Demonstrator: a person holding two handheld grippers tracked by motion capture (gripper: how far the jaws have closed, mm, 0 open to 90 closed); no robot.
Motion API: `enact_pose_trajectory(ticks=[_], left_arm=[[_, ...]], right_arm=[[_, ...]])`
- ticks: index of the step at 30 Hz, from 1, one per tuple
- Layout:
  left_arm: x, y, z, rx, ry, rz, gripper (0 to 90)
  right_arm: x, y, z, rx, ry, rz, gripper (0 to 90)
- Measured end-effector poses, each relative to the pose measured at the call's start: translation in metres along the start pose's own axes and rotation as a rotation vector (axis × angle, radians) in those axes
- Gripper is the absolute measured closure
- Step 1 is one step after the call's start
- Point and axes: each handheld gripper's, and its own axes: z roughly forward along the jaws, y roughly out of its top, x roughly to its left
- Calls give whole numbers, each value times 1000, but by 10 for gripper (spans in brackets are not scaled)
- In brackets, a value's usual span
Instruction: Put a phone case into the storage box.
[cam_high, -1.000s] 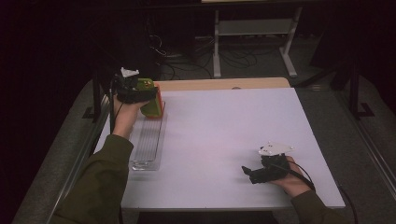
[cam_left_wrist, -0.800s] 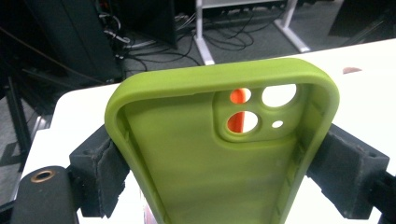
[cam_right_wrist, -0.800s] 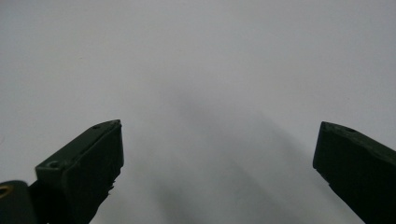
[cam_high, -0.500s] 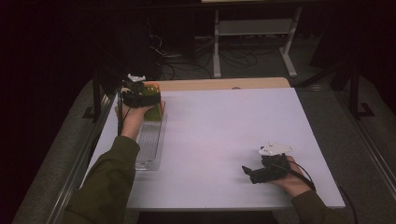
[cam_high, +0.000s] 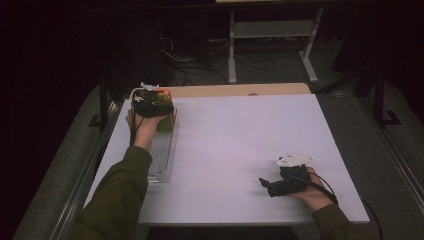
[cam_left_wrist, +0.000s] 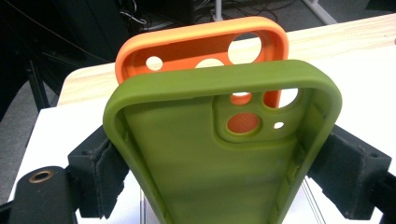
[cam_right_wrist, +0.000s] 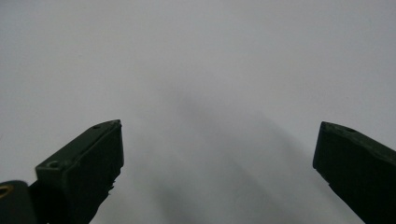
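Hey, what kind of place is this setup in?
Probably a lab or workshop, dimly lit: a white-topped table for handling phone cases, loose cables on the floor, and a metal-legged stand behind.

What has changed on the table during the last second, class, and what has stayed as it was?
The left gripper, shut on the green phone case, moved a little toward the table's far edge along the clear rack, up to the orange phone case standing there. The right gripper stayed resting open on the white tabletop.
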Motion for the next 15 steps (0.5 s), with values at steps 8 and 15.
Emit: enact_pose_trajectory(ticks=[8, 15], left_arm=[[-1, -1, 6, -5, 17, -3, 118], [0, -1, 4, -7, 1, -12, 24]], right_arm=[[-1, -1, 0, 4, -2, -11, 13], [0, 0, 0, -1, 1, 5, 13]])
